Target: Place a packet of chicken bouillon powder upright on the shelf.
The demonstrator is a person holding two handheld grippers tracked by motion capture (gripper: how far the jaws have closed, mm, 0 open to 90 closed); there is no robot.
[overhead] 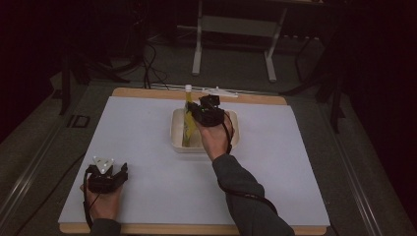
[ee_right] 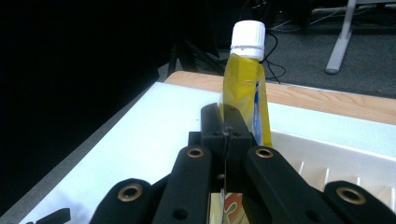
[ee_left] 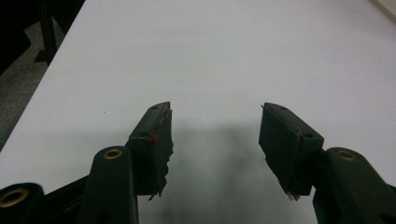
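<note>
R gripper (ee_right: 225, 133) clenched on yellow bottle (ee_right: 243, 93), long axis upright, base over white tray (overhead: 178, 140). L gripper (ee_left: 215, 140) released, idle, well apart at table (overhead: 147, 196) front-left.

High view overhead, claw views close, low

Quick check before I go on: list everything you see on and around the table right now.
pouch: one, yellow with white cap, upright in the tray, pinched by the right gripper
tray: one, white, mid-table towards the far edge
table sheet: one, white, over a wooden board
desk frame: one, grey, on the floor beyond the table
left gripper: one, black, open, near left corner
right gripper: one, black, shut on the pouch
</note>
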